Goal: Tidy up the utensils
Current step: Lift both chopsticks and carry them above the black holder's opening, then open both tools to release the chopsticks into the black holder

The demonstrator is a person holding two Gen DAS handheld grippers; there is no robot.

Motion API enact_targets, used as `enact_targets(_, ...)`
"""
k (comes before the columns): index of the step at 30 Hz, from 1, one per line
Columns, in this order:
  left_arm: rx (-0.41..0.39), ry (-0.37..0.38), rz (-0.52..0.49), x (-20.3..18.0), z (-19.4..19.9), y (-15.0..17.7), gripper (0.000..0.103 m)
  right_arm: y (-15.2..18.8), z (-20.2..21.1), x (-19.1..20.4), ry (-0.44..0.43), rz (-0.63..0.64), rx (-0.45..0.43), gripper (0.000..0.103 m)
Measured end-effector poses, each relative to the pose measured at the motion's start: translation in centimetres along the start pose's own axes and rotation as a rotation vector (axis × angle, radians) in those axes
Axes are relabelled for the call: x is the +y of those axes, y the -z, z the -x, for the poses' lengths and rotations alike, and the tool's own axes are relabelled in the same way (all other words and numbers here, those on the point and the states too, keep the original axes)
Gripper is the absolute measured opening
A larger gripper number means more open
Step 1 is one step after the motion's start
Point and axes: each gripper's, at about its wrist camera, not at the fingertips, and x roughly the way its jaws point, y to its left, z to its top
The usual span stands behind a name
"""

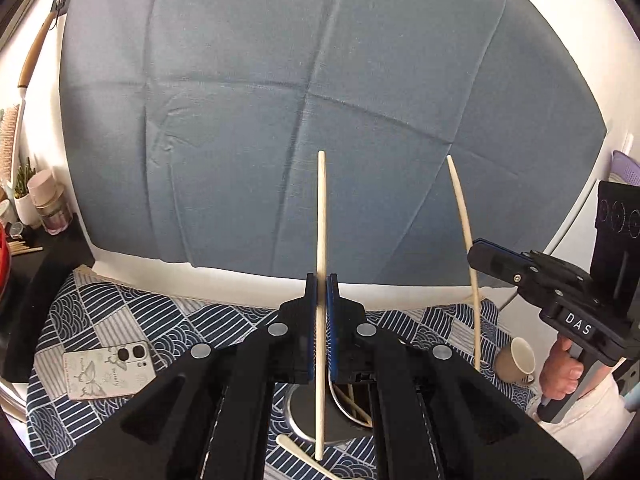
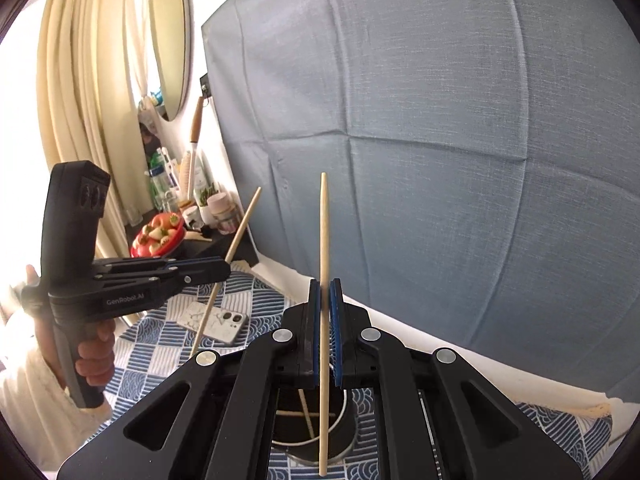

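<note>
My left gripper (image 1: 321, 278) is shut on a pale wooden chopstick (image 1: 321, 208) that stands upright between its blue pads. My right gripper (image 2: 324, 284) is shut on a second chopstick (image 2: 324, 232), also upright. Each gripper shows in the other's view: the right gripper (image 1: 474, 254) with its chopstick (image 1: 460, 208), and the left gripper (image 2: 226, 266) with its slanted chopstick (image 2: 240, 232). Below both sits a round metal holder (image 1: 294, 426) (image 2: 347, 432) with several chopsticks (image 2: 306, 416) lying inside. The held chopsticks' lower ends hang over or near its mouth.
A blue patterned cloth (image 1: 120, 320) covers the table. On it lie a phone (image 1: 108, 368), a small cup on its side (image 1: 516, 360) and a white spoon (image 1: 292, 446). A grey-blue backdrop (image 1: 320, 100) hangs behind. A side shelf holds a red fruit bowl (image 2: 158, 236) and jars.
</note>
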Motion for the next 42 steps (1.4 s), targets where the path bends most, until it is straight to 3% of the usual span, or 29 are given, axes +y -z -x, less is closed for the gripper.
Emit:
enact_targets(3, -0.027, 0.064, 0.023, 0.0, -0.4, 0.0, 0.005, 0.0, -1.2, -0.1, -0.034, -0.005, -0.002, 0.005)
enact_targets(12, -0.124, 0.163, 0.037, -0.6, -2.0, -0.1, 0.005, 0.9, -4.2, -0.5, -0.108, -0.045, -0.012, 0.005)
enact_targets(20, -0.143, 0.223, 0.06, -0.6, -3.8, 1.6, 0.005, 2.2, -5.6, -1.0, -0.126, -0.074, 0.012, 0.005)
enact_targets(27, -0.11, 0.227, 0.067, -0.7, -4.2, 3.7, 0.005, 4.0, -5.4, -0.6, -0.109, -0.058, 0.06, 0.005)
enact_targets(42, -0.05, 0.177, -0.037, -2.0, -0.6, 5.9, 0.006, 5.6, -1.6, 0.9, -0.044, -0.027, 0.095, 0.008)
